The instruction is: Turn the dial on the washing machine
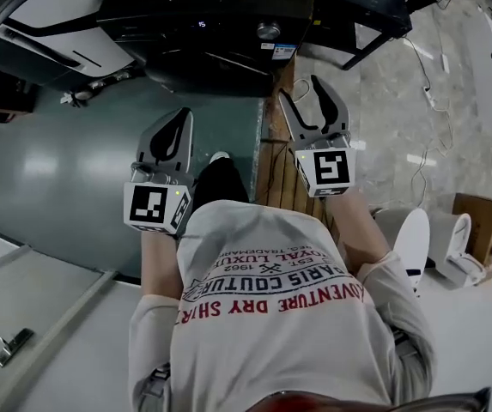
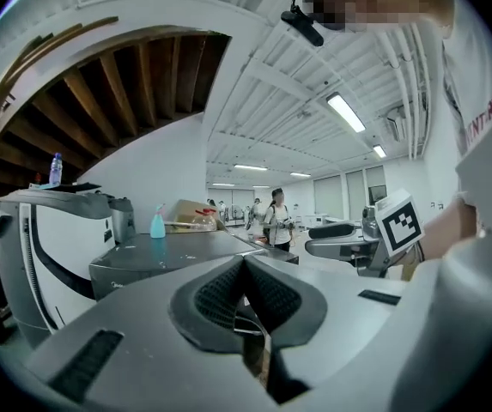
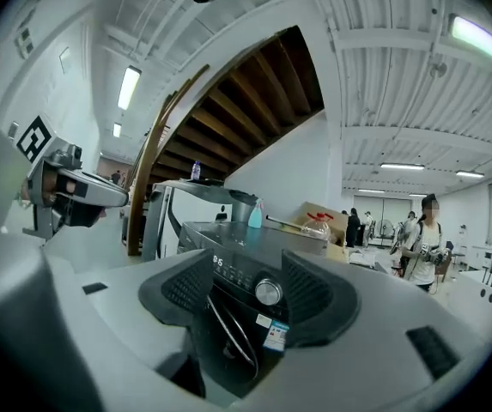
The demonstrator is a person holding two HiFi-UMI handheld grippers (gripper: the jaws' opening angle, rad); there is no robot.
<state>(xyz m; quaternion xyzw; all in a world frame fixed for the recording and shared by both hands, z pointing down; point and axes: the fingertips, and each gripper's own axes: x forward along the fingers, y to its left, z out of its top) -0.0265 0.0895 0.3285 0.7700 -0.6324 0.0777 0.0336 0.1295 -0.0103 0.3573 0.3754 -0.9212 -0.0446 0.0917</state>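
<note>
Dial [image 1: 268, 31]: round silvery knob on the dark front panel of the washing machine [image 1: 215, 11], to the right of a small lit display. In the right gripper view we see it framed in the gap between the jaws, well ahead of them and untouched.

Right gripper [image 1: 300, 89]: we hold it short of the machine's right front corner. Its jaws are spread wide with nothing between the pads.

Left gripper [image 1: 179, 118]: we hold it beside the right one, further left, over the green floor [image 1: 48, 170]. Its jaws are pressed together, tips meeting, with nothing in them.

Spray bottle [image 3: 255, 215]: pale blue, upright beyond the machine's top.

Cardboard box [image 1: 477, 217]: on the pale floor at far right.

Person [image 3: 422, 239]: standing in the background, well apart from the machine.
</note>
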